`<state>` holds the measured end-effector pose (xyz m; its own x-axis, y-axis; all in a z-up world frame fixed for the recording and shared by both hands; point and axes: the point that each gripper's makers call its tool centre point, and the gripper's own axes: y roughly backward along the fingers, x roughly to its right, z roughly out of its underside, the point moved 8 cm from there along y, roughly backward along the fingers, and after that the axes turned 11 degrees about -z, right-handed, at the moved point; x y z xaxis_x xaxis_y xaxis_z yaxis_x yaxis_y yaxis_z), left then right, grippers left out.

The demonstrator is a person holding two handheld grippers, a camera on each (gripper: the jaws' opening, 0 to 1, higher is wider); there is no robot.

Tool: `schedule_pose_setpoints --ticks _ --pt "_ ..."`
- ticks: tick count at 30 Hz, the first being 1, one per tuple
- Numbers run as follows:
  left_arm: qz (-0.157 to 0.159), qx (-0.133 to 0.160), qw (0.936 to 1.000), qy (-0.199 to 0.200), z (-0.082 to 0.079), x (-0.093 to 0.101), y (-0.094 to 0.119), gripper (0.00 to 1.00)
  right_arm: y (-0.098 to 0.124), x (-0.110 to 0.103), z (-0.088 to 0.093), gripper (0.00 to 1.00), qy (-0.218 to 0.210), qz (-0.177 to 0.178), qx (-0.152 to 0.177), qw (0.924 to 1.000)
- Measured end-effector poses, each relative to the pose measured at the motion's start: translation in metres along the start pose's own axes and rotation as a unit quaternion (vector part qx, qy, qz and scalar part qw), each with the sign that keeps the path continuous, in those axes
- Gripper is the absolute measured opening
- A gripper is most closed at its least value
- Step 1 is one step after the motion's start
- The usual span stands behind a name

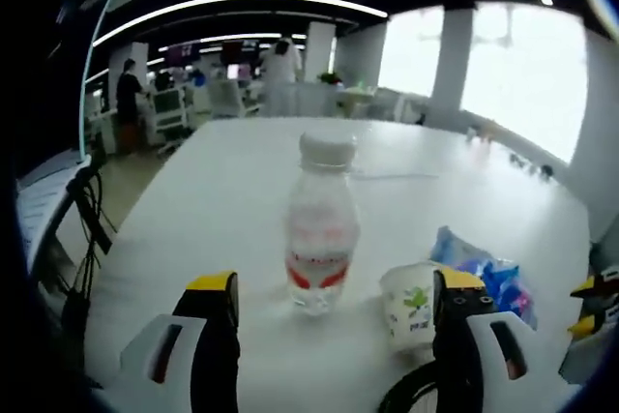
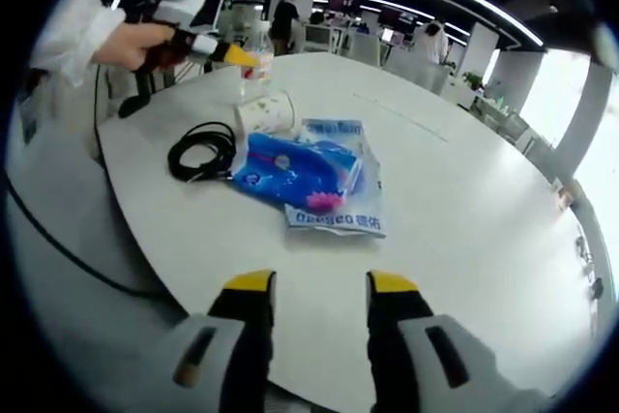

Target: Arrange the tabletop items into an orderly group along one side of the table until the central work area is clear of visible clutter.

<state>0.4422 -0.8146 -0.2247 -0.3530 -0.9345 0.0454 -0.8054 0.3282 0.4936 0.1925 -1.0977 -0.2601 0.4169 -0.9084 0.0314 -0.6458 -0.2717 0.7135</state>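
A clear plastic bottle [image 1: 319,224] with a white cap and red label stands upright on the white table [image 1: 232,191], just beyond my left gripper [image 1: 336,282], whose jaws are spread wide and open. A white paper cup [image 1: 410,303] with green print stands by the right jaw. Behind it lies a blue packet [image 1: 491,276]. In the right gripper view, the blue packet [image 2: 290,173] rests on a flat printed bag [image 2: 350,210], with a coiled black cable [image 2: 200,155], the cup [image 2: 266,111] and the bottle [image 2: 257,45] beyond. My right gripper [image 2: 321,282] hangs open near the table edge.
A hand in a white sleeve [image 2: 82,31] holds the left gripper [image 2: 224,49] at the bottle. The right gripper's yellow tips [image 1: 592,302] show at the right edge. Black cords [image 1: 89,229] hang off the table's left side. Desks, chairs and people stand far behind.
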Motion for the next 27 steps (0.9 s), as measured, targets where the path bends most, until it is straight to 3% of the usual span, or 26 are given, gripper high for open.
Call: schedule_pose_setpoints --ticks 10,27 --pt "0.017 0.001 0.9999 0.003 0.010 -0.005 0.023 0.77 0.000 0.002 0.000 0.36 -0.001 0.002 0.004 1.0000" --pt "0.046 0.039 0.9981 -0.014 0.041 -0.018 0.100 0.83 0.001 -0.004 -0.004 0.36 0.015 -0.015 0.010 0.9997"
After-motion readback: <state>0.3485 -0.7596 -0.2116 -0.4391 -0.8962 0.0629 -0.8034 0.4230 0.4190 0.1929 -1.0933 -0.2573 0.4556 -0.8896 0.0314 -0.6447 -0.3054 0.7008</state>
